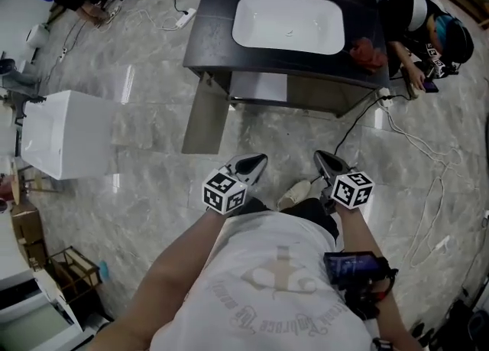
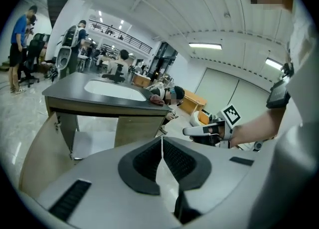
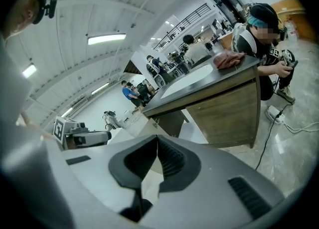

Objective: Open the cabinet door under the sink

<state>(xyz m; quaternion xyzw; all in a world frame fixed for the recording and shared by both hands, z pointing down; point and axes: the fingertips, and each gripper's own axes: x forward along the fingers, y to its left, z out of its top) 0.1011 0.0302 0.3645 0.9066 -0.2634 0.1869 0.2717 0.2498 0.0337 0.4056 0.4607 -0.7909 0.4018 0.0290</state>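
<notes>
The sink cabinet [image 1: 210,32] has a dark top and a white basin [image 1: 287,24] and stands ahead of me on the marble floor. Its left door [image 1: 202,116] is swung out wide, showing a white inside [image 1: 258,86]. The right door [image 1: 325,97] lies flat against the front. My left gripper [image 1: 260,160] and right gripper [image 1: 321,157] hover over the floor, well short of the cabinet, both shut and empty. In the left gripper view the open door [image 2: 40,148] is at the left beyond the shut jaws of the left gripper [image 2: 162,138]. The right gripper [image 3: 157,137] faces the wooden front [image 3: 234,115].
A red cloth [image 1: 368,51] lies on the countertop's right end. A person [image 1: 424,28] crouches beside the cabinet's right side. White cables [image 1: 412,143] trail over the floor at the right. A white box-shaped fixture [image 1: 65,134] stands at the left, with people and chairs at the far left.
</notes>
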